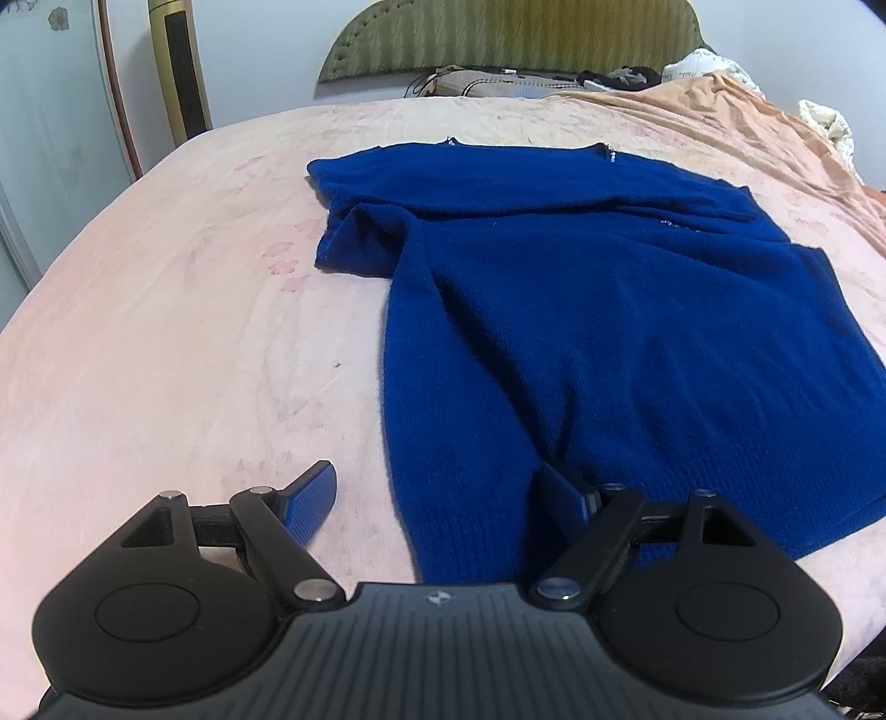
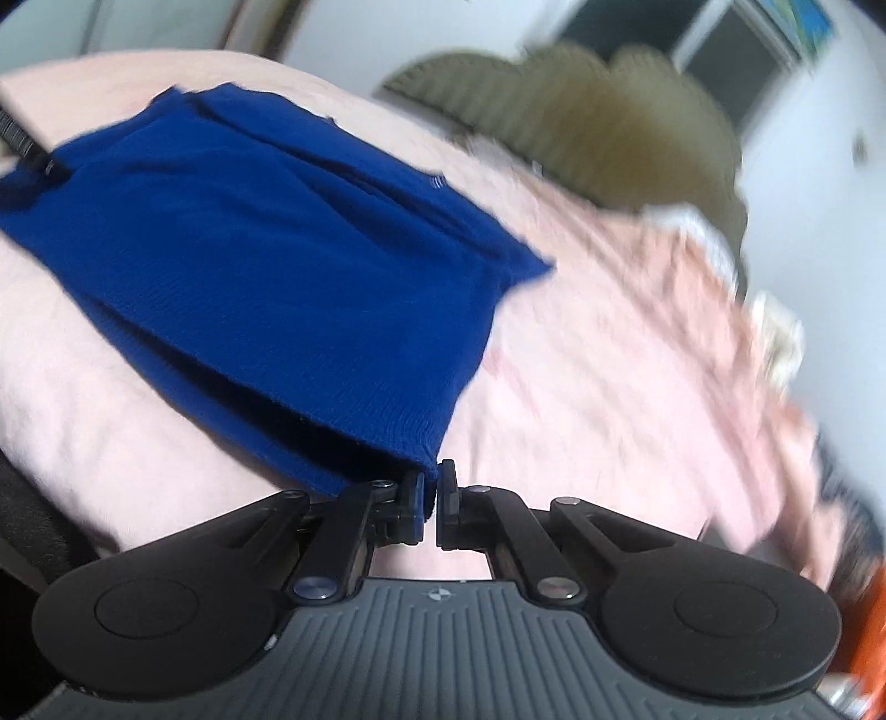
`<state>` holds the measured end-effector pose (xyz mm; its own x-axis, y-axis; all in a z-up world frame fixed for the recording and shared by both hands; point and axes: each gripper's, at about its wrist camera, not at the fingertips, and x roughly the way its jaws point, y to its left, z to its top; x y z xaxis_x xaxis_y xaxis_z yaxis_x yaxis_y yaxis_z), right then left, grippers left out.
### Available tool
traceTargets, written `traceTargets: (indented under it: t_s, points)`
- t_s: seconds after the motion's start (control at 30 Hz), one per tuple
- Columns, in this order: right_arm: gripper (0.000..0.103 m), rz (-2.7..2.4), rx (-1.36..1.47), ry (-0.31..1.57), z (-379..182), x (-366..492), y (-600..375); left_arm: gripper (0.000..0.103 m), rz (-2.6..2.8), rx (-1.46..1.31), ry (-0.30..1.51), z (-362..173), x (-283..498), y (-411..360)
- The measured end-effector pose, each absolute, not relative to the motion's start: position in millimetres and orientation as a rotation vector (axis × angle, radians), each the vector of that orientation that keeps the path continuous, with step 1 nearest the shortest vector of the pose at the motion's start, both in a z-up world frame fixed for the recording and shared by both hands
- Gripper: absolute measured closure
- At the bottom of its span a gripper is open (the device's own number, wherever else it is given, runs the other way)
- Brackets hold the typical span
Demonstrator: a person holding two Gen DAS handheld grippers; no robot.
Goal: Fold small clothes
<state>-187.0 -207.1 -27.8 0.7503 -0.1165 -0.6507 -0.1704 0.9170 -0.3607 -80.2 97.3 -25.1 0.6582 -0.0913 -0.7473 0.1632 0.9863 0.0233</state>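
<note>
A blue knitted sweater (image 1: 581, 310) lies flat on a pink bed cover (image 1: 166, 343), neckline at the far end and ribbed hem nearest me. One sleeve is folded across its chest. My left gripper (image 1: 437, 490) stands open over the hem's near left corner: one fingertip (image 1: 313, 498) is above the bare cover and the other rests on the knit. In the blurred right wrist view, the sweater (image 2: 266, 266) stretches away to the upper left. My right gripper (image 2: 432, 484) is shut, with the hem's near right corner pinched between its pads.
A green padded headboard (image 1: 498, 39) stands at the far end, with pillows and dark clutter (image 1: 626, 77) below it. A gold standing unit (image 1: 177, 66) and a pale wardrobe door are at the left. Crumpled cover and white bedding (image 1: 830, 124) lie at the right.
</note>
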Motion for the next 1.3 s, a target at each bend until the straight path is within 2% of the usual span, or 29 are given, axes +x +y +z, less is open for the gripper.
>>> traceTargets:
  t_s: [0.03, 0.07, 0.13, 0.17, 0.2, 0.37, 0.53, 0.57, 0.67, 0.73, 0.77, 0.8, 0.83, 0.87, 0.9, 1.13, 1.3]
  points:
    - [0.095, 0.038, -0.382, 0.737, -27.1, -186.2, -211.3, 0.023, -0.149, 0.082, 0.84, -24.2, -81.1, 99.5]
    - [0.085, 0.068, -0.357, 0.775, -26.7, -183.4, -215.2, 0.023, -0.151, 0.074, 0.839, -23.0, -82.1, 101.5]
    - [0.078, 0.114, -0.363, 0.802, -22.9, -181.9, -221.3, 0.023, -0.155, 0.053, 0.832, -20.2, -85.2, 108.1]
    - [0.065, 0.131, -0.341, 0.797, -17.1, -182.2, -228.0, 0.023, -0.155, 0.045, 0.828, -19.3, -86.7, 111.4]
    - [0.061, 0.155, -0.289, 0.8, -9.6, -183.5, -236.2, 0.023, -0.156, 0.036, 0.827, -18.5, -88.0, 114.6]
    - [0.052, 0.216, 0.126, 0.73, 14.9, -172.9, -285.5, 0.023, -0.218, -0.034, 0.85, -17.6, -90.5, 122.4]
    - [0.05, 0.156, 0.171, 0.823, -21.4, -159.8, -277.3, 0.023, -0.278, -0.033, 0.882, -21.3, -93.4, 116.1]
    - [0.046, 0.161, 0.189, 0.837, -27.3, -158.3, -274.9, 0.023, -0.285, -0.031, 0.885, -21.6, -94.7, 115.3]
    - [0.048, 0.174, 0.147, 0.828, -29.7, -161.2, -257.1, 0.026, -0.323, -0.045, 0.902, -21.3, -96.7, 113.7]
    - [0.055, 0.193, 0.116, 0.823, -28.6, -160.0, -245.0, 0.038, -0.35, -0.038, 0.912, -20.0, -96.8, 108.3]
    - [0.061, 0.199, 0.095, 0.822, -28.6, -159.3, -238.8, 0.048, -0.353, -0.023, 0.913, -19.6, -97.0, 104.6]
    - [0.07, 0.201, 0.069, 0.816, -28.4, -158.4, -233.4, 0.063, -0.35, -0.007, 0.912, -19.4, -96.9, 100.9]
    - [0.076, 0.201, 0.057, 0.809, -27.4, -158.1, -230.3, 0.071, -0.347, -0.001, 0.911, -19.3, -96.7, 99.4]
    - [0.087, 0.204, 0.065, 0.805, -26.3, -157.6, -229.8, 0.086, -0.349, -0.008, 0.915, -19.0, -95.9, 99.3]
    - [0.09, 0.21, 0.077, 0.802, -24.8, -156.4, -230.6, 0.093, -0.354, -0.027, 0.922, -18.2, -95.3, 100.6]
    - [0.091, 0.382, 0.235, 0.697, 20.3, -171.7, -259.1, 0.094, -0.441, -0.117, 0.787, 26.5, -112.9, 117.6]
    - [0.091, 0.547, 0.202, 0.614, 52.5, -198.4, -271.5, 0.094, -0.54, -0.15, 0.639, 66.9, -139.7, 143.2]
